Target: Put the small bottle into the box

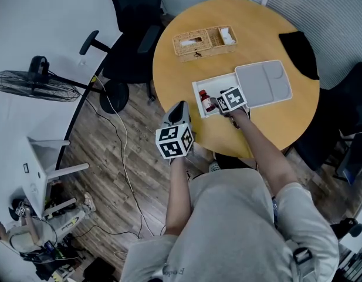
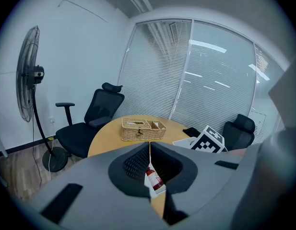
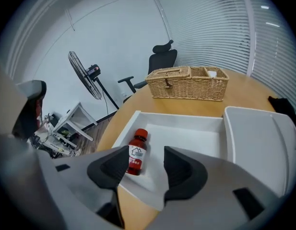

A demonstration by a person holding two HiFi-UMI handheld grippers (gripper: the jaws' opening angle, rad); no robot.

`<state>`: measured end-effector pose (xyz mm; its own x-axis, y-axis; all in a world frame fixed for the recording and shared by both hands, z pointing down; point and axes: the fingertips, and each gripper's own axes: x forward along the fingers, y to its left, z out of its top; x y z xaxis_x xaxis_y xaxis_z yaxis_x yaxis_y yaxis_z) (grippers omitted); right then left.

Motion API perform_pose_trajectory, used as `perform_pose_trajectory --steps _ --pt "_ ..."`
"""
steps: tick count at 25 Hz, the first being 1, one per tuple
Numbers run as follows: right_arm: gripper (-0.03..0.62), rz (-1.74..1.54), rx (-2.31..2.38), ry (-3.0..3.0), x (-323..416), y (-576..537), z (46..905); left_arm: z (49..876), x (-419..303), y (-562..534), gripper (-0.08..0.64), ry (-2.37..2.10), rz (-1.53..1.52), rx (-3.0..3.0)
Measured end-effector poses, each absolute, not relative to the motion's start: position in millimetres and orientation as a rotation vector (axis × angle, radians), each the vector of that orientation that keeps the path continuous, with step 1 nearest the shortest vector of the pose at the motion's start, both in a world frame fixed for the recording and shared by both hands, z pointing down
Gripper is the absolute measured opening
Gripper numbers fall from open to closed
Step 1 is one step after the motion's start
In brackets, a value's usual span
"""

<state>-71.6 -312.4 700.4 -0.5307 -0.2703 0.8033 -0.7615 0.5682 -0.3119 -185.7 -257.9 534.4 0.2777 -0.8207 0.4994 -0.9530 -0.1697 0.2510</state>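
Note:
A small bottle with a red cap, dark red liquid and a white label lies on its side in the open white box on the round wooden table. In the right gripper view the bottle rests near the left wall of the box, just beyond my right gripper, whose jaws stand open with nothing between them. My right gripper hovers at the box's near edge. My left gripper is off the table's near-left rim, its jaws shut and empty, with the bottle glimpsed past them.
The box's grey lid lies to the right of the box. A wicker basket stands at the table's far side and a black cloth at its right edge. A black office chair and a floor fan stand to the left.

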Motion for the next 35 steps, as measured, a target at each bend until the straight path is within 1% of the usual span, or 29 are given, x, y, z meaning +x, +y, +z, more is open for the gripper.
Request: perform_pose_trajectory --steps 2,8,20,28,35 --pt "0.236 0.866 0.86 -2.107 -72 -313 688 533 -187 -257 0.029 -1.579 0.34 2.051" --pt "0.236 0.866 0.983 -2.25 -37 -284 645 528 -155 -235 0.029 -1.556 0.355 2.088" --pt "0.236 0.685 1.164 -2.398 4 -229 573 517 -133 -200 0.029 -1.523 0.354 2.141" --pt "0.236 0.695 1.229 -2.411 30 -196 563 513 -124 -181 0.029 -1.516 0.35 2.166" --pt "0.235 0.616 1.295 -2.398 43 -180 550 509 -121 -166 0.029 -1.509 0.348 2.18"
